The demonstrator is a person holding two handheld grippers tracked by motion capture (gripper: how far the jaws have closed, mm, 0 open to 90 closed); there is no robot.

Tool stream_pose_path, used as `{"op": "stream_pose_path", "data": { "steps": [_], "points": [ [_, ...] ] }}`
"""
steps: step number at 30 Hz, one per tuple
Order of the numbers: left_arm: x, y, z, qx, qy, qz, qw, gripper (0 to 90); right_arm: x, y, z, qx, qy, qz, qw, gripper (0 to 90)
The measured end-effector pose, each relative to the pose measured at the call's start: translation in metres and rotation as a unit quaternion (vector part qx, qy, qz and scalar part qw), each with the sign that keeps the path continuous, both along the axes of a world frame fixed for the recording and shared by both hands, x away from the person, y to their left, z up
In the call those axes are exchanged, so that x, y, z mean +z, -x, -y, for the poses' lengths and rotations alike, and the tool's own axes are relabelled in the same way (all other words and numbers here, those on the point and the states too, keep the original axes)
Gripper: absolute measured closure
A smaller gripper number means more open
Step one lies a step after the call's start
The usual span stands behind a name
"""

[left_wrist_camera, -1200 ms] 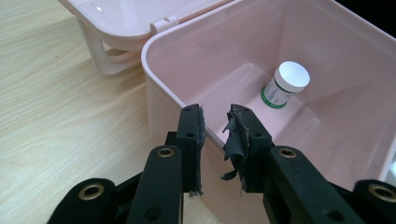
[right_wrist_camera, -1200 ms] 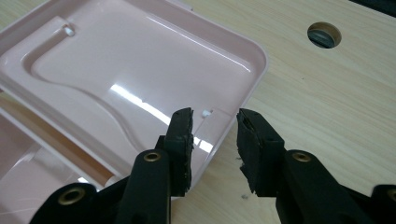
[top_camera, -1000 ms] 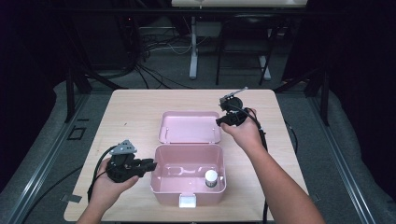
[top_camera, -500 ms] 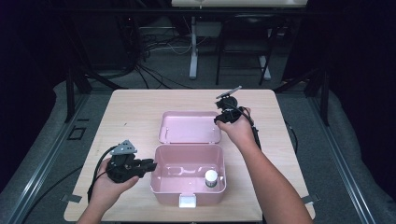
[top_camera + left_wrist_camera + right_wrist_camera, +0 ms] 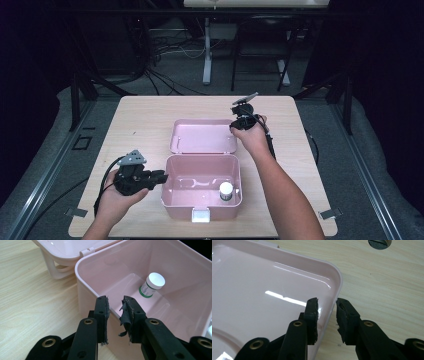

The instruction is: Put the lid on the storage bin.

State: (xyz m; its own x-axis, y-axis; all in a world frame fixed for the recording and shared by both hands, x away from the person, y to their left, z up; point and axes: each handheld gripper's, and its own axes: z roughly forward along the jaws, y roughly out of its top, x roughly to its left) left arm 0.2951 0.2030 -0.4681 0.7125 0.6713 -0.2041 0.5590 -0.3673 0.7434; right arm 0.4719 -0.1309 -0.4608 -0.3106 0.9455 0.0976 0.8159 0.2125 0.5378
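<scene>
Right gripper [image 5: 327,312]: your black two-jaw tool straddles the right rim of the lid; its jaws have just been closing, one jaw over the lid's inner face, the other over the table, a narrow gap to the rim still showing on each side.
Right hand [image 5: 252,136]: your forearm runs up from the bottom edge, past the box's right side, wrist bent so the tool tips down and left.
Left gripper [image 5: 116,315]: your jaws stand partly apart astride the near left wall of the box; whether the pads press it cannot be told.
Left hand [image 5: 120,195]: low at the table's front left, palm under the tool, which lies level and points right.
Open pink plastic storage box [image 5: 172,192]: sits at front centre of the table, its white latch facing you.
Hinged pink plastic lid [image 5: 200,135]: lies flat and open behind the box, inner face up.
Small white-capped bottle with a green-edged label [image 5: 152,285]: stands upright inside the box, in its front right corner.
Pale wooden table [image 5: 145,112]: carries the box.
</scene>
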Motion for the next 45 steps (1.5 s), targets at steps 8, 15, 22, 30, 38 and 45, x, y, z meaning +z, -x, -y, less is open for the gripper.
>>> {"op": "stream_pose_path", "data": {
  "steps": [8, 15, 22, 30, 38, 45],
  "points": [
    [0.000, 0.000, 0.000, 0.000, 0.001, 0.000, 1.0000, 74.3, -0.009, -0.013, 0.004, -0.030, -0.009, -0.017, 0.9994, 71.8],
    [0.000, 0.000, 0.000, 0.000, 0.003, -0.001, 1.0000, 74.4, -0.013, -0.017, 0.003, -0.036, -0.020, -0.021, 0.9989, 75.8],
    [0.000, 0.000, 0.000, 0.001, 0.003, -0.002, 1.0000, 74.5, -0.015, -0.017, -0.001, -0.030, -0.013, -0.024, 0.9992, 78.6],
    [0.000, 0.000, 0.000, 0.002, 0.003, -0.002, 1.0000, 74.6, -0.017, -0.019, 0.001, -0.033, -0.020, -0.028, 0.9989, 78.5],
    [0.000, 0.000, 0.000, 0.002, 0.003, -0.002, 1.0000, 74.6, -0.020, -0.020, 0.001, -0.039, -0.022, -0.030, 0.9986, 78.3],
    [0.000, 0.000, 0.000, 0.002, 0.003, -0.002, 1.0000, 74.6, -0.019, -0.020, 0.001, -0.043, -0.025, -0.031, 0.9983, 79.7]
  ]
}}
